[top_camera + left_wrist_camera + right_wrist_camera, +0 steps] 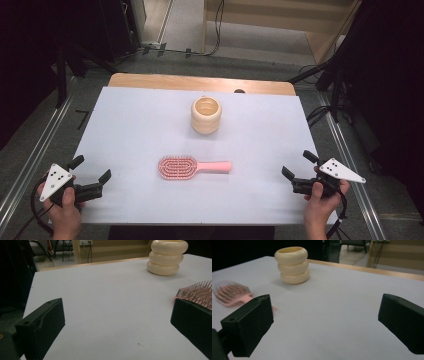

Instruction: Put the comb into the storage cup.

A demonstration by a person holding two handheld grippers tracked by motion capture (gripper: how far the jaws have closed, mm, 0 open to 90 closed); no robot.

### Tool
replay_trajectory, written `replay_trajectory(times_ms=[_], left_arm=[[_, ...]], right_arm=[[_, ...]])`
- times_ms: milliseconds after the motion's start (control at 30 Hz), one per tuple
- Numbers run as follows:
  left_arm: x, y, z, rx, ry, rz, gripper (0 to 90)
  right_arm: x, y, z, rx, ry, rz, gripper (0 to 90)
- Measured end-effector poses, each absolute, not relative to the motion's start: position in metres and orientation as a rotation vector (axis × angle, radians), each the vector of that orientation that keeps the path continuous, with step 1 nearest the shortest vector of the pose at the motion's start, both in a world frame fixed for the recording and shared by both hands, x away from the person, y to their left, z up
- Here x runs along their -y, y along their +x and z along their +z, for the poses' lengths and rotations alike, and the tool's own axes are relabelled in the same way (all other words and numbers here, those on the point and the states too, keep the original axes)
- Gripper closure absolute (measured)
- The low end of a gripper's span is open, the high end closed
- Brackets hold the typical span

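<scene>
While both tools rest at the near corners of the white-covered table, the pink plastic paddle hairbrush lies flat between them, bristles up, just in front of the cream ribbed cup shaped like three stacked rings. Brush head points toward the left gripper, handle toward the right gripper.

Left gripper: jaws spread wide, nothing between them. Right gripper: same, jaws apart and empty. Both well clear of the brush.

Handling estimate: brush looks light and rigid, smooth moulded plastic, so likely somewhat slippery under hard pads. Bristles are thin and flexible; clamping across the head would bend them and give a poor hold. Best grip point, in my judgement: the straight narrow handle, pinched across its flat sides, near mid-length, right gripper closest. Cup appears stiff, stable, upright.
</scene>
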State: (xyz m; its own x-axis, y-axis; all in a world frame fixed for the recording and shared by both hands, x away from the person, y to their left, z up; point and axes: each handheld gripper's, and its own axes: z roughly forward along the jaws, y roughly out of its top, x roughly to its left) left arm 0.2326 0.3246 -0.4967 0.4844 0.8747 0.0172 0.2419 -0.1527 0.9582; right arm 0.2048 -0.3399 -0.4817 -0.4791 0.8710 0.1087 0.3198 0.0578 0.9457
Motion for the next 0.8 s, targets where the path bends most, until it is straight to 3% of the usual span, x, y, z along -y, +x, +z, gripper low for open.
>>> replay_trajectory(times_ms=[800], left_arm=[[-0.323, 0.234, -0.497, -0.950, 1.690, 0.729, 0.0]], right_arm=[[0.305, 0.240, -0.446, -2.187, 0.918, 1.483, 0.0]])
